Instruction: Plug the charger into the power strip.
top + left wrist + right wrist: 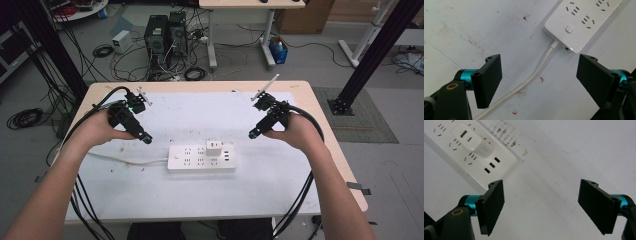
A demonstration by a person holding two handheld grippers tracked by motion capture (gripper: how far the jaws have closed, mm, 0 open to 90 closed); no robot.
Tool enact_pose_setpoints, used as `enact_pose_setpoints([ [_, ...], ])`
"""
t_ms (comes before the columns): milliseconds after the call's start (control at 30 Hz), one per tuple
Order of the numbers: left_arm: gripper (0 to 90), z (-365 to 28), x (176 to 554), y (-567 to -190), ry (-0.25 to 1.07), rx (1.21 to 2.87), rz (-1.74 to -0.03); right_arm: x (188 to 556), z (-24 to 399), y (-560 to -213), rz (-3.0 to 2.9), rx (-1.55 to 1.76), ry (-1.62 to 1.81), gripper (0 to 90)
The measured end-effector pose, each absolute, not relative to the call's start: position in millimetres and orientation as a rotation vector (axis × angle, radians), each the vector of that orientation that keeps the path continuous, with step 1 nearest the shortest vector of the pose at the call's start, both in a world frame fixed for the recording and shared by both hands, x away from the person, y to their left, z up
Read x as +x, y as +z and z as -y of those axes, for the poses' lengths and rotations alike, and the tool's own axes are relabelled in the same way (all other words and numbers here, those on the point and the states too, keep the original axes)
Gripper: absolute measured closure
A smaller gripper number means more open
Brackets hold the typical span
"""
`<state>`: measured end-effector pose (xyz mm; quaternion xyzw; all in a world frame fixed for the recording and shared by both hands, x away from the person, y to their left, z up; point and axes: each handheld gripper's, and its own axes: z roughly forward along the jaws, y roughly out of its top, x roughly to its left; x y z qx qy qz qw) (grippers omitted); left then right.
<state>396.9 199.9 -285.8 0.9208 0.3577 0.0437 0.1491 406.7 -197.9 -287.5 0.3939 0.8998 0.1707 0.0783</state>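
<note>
a white power strip (201, 158) lies flat near the middle of the white mat (280, 190) that covers the table (327, 125), its long side running left to right in the high view. a small white charger (214, 148) is plugged into the strip's back row, toward its right end, and stands upright out of the socket. just right of the charger, 3 small usb slots (228, 156) sit in a column at the strip's right end. in the right gripper view the charger (474, 141) shows 2 slots of its own on top, and the 3 usb slots (492, 165) lie between it and the near corner of the strip (506, 160).

a white cord (125, 160) leaves the strip's left end and runs left across the mat toward the table edge. in the left gripper view the cord (534, 75) enters the strip (579, 22) just beside a square button (569, 28) and passes between the 2 black jaws below.

the left gripper (145, 138) hovers left of the strip, apart from it, pointing down toward the cord; its jaws stand wide apart with nothing pressed between them, only the cord on the mat under the gap (539, 80). the right gripper (253, 133) hangs to the upper right of the strip, apart from it, pointing at its right end. its jaws are wide apart as well, holding nothing, with bare mat in the gap (541, 205).

dark smudges (506, 135) mark the mat beyond the strip.
</note>
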Motion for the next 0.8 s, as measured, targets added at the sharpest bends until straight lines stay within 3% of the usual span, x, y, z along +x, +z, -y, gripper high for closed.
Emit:
enact_pose_setpoints([
  [367,20.8,-195.3,398.6,-288.6,0.142,2.650,-1.024,406.5,234.3,-290.0,-2.519,1.438,0.472,20.8],
  [800,20.8,-195.9,398.6,-287.4,0.153,2.657,-1.022,409.4,233.2,-292.3,-2.530,1.452,0.475,20.8],
])
